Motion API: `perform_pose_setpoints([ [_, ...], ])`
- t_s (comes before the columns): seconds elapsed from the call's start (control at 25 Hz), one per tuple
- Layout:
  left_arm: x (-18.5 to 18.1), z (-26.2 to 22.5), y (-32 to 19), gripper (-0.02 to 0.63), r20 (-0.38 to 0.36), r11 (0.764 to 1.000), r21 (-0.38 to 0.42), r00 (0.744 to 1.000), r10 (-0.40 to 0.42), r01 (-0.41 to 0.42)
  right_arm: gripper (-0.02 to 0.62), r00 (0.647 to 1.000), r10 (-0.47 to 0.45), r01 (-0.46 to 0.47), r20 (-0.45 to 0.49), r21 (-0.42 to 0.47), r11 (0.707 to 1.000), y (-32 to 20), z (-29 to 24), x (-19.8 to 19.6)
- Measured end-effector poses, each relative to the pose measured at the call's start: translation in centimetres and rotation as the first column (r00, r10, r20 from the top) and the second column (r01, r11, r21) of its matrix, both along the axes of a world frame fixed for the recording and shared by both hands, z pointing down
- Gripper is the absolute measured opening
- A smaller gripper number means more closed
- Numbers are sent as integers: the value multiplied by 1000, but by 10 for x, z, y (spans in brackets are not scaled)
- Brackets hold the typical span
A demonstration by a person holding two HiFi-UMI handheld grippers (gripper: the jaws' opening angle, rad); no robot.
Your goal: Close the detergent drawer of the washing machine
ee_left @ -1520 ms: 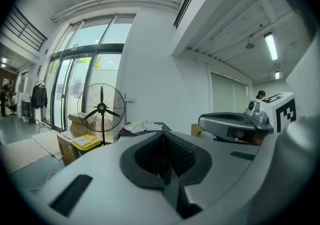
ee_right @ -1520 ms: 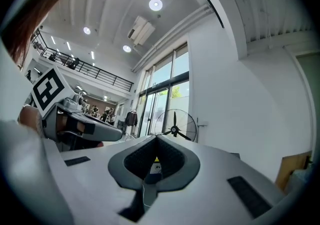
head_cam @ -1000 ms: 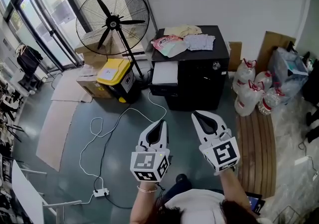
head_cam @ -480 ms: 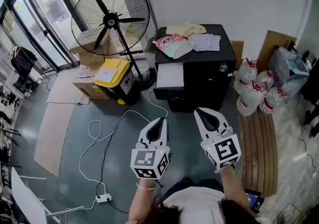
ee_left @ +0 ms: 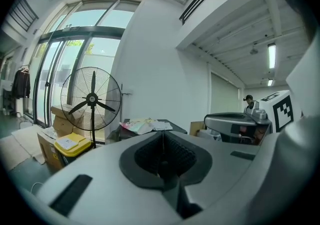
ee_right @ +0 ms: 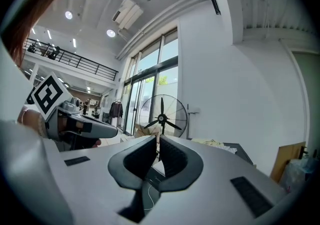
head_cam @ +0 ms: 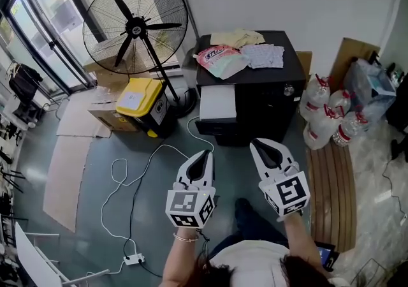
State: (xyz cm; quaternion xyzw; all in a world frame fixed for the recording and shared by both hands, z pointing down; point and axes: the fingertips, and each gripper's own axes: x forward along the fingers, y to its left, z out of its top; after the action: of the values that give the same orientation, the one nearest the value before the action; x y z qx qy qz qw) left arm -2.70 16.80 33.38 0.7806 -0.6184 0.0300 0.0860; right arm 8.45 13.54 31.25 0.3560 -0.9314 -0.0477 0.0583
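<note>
Well beyond left tongs (head_cam: pixel 204 154) and right tongs (head_cam: pixel 256 145), detergent drawer (head_cam: pixel 217 102) gapes.

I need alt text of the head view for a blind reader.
The left gripper and right gripper, both shut and empty, point toward a black washing machine whose white detergent drawer stands open. Clothes lie on top; a pedestal fan is at its left.

The washing machine (head_cam: pixel 268 97) at the far side has a smooth, glossy black casing, its drawer (head_cam: pixel 217 102) looks like smooth white plastic, and crumpled cloth (head_cam: pixel 262 55) lies on top. To the left, the fan (head_cam: pixel 137 24) is dark wire metal, the bin (head_cam: pixel 143 97) has a yellow plastic lid, and matt cardboard (head_cam: pixel 67 168) lies on the smooth, faintly shiny grey floor (head_cam: pixel 146 215). To the right are a bench (head_cam: pixel 328 190) of brown wooden slats and clear plastic bottles (head_cam: pixel 322 120).
</note>
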Motion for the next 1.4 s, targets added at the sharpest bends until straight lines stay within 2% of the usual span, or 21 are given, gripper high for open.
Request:
perform_pose_setpoints([
  [0.32, -20, 27, -55, 26, -6, 999, -34, 1000, -1, 1, 28, 998, -52, 52, -17, -30, 998, -64, 25, -20],
  [0.48, -29, 38, -81, 64, -14, 999, -52, 1000, 3, -3, 34, 997, -77, 75, -31, -49, 996, -95, 35, -29],
  [0.88, -61, 67, -118, 80, -6, 994, -88, 998, -60, 59, 52, 992, -113, 106, -50, -115, 988, -145, 70, -43],
  [1.2, -84, 100, -147, 107, 10, 989, -145, 999, -34, 35, 84, 992, -90, 71, -93, -187, 980, -167, 111, -52],
  [1.4, -95, 128, -166, 133, 35, 985, -169, 999, 16, -10, 97, 990, -63, 32, -125, -232, 972, -178, 141, -56],
])
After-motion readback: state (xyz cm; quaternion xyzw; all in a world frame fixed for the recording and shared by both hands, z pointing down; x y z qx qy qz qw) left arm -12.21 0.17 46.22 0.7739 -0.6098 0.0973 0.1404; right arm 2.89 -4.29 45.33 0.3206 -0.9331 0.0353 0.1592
